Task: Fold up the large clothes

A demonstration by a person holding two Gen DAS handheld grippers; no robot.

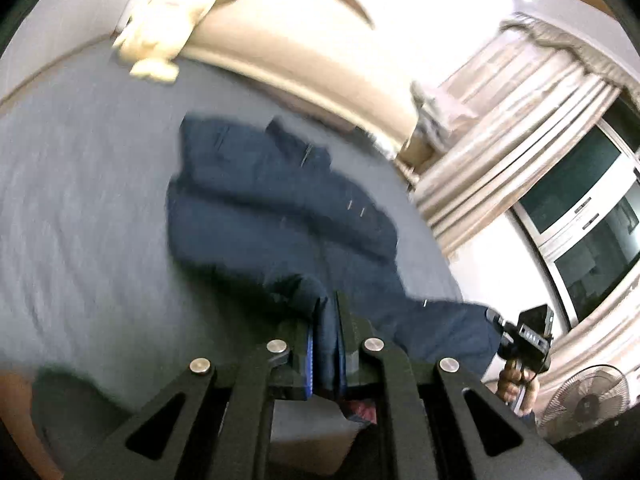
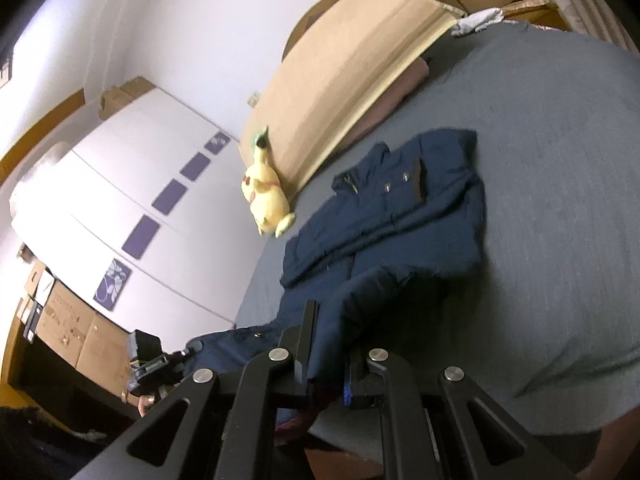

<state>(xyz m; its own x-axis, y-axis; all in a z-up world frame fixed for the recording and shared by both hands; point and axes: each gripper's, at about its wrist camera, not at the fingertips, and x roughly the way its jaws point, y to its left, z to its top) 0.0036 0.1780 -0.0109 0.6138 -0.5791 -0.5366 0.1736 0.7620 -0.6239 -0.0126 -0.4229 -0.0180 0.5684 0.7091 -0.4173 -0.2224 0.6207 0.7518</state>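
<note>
Pinching the near hem of one navy padded jacket (image 2: 400, 216), both grippers are clamped on fabric: the left gripper (image 1: 326, 344) holds a bunched fold between its pads, and the right gripper (image 2: 328, 344) grips the same edge further along. The jacket lies spread on one grey bed (image 2: 560, 160), collar toward the tan headboard (image 2: 352, 80), near one yellow plush toy (image 2: 266, 200). This looks like the start of a fold; the next move likely calls for carrying both held corners together up and over toward the collar, keeping the hem level.
</note>
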